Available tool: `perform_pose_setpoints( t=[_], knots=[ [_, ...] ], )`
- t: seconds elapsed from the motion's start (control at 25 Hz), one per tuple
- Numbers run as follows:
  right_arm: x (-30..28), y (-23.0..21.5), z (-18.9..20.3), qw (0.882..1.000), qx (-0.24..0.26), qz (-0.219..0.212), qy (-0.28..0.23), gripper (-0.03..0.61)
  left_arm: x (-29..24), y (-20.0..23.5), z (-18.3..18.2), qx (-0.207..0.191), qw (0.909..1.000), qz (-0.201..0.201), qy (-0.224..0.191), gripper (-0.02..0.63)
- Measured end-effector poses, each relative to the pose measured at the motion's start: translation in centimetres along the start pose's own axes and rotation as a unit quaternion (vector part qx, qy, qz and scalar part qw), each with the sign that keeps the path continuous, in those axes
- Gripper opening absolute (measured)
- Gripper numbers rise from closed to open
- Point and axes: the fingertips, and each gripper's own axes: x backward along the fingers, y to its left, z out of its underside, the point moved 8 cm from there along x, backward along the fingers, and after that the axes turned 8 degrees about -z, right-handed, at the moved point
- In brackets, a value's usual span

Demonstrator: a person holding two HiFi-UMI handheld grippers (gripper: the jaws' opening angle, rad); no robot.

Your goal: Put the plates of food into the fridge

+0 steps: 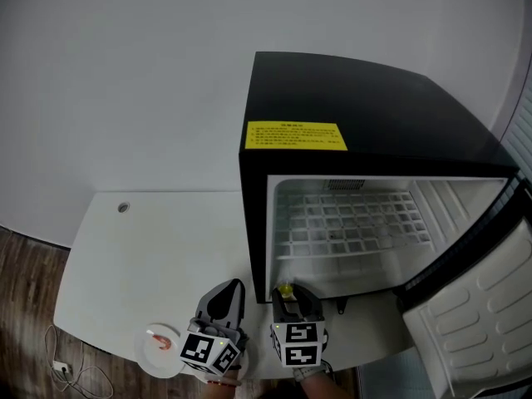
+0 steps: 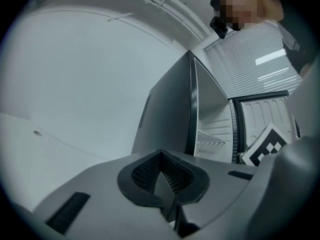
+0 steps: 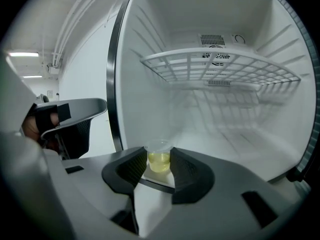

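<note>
— Heading into the fridge (image 1: 357, 115) with something, is it?

— Yes. The right hand-held gripper (image 3: 159, 165) is gripping a small clear cup (image 3: 159, 158) of yellowish liquid, its jaws standing about half apart and pressing on the cup's sides. It is pointing into the open cabinet from just in front, so I am reading this as the carry-in step, though a cup is going in, not a plate.

— And the other one?

— The left hand-held gripper (image 2: 162, 178) is hovering beside it over the bench (image 1: 133, 248), jaws closed together on nothing.

— Where is the plate sitting, then?

— A white plate (image 1: 150, 360) with something reddish on it is lying at the bench's near left edge, well apart from the fridge. It is waiting its turn, I am guessing.

— What is the next move calling for?

— Keeping the cup upright while passing it under the wire shelf (image 3: 220, 66), and setting it down on the cabinet floor before letting go.

— Anything you are struggling to see?

— The left marker cube is covering part of the plate, and the food is showing too small to name. The picture's bottom edge is cutting off the hands. Something dark-edged is showing under the cup in the right gripper view, and I am failing to tell what. The yellow label (image 1: 296, 135) is carrying print too fine to read.
</note>
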Motion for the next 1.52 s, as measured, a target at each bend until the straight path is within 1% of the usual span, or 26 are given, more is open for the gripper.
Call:
perform_pose_setpoints(
  t=[0.28, 0.52, 0.64, 0.88, 1.28, 1.4, 1.52],
  knots=[
    [-0.8, 0.0, 0.4, 1.0, -0.004, 0.011, -0.003, 0.152, -0.3, 0.4, 1.2, 0.002, 1.0, -0.003, 0.005, 0.006],
    [-1.2, 0.0, 0.1, 1.0, 0.002, 0.015, -0.009, 0.152, -0.5, 0.4, 1.1, 0.005, 1.0, -0.004, 0.004, 0.006],
    [-1.4, 0.0, 0.2, 1.0, 0.012, 0.018, -0.003, 0.152, -0.5, 0.5, 1.2, 0.006, 1.0, -0.004, 0.004, 0.006],
    [-1.5, -0.3, 0.5, 1.0, 0.008, 0.015, 0.002, 0.152, -0.6, 0.5, 1.3, 0.01, 0.9999, 0.0, 0.007, 0.006],
    [-0.2, -0.5, 1.6, 1.0, 0.009, 0.014, 0.002, 0.153, -0.7, 0.5, 0.8, 0.013, 0.9999, 0.002, -0.002, 0.006],
    [0.6, -0.8, 1.9, 1.0, 0.003, 0.014, 0.0, 0.153, -0.8, 0.4, 0.7, 0.017, 0.9998, 0.009, -0.01, 0.006],
    [1.4, -1.1, 2.0, 1.0, -0.011, 0.002, -0.014, 0.153, -0.9, 0.2, -0.2, 0.023, 0.9996, 0.008, -0.015, 0.006]
  ],
)
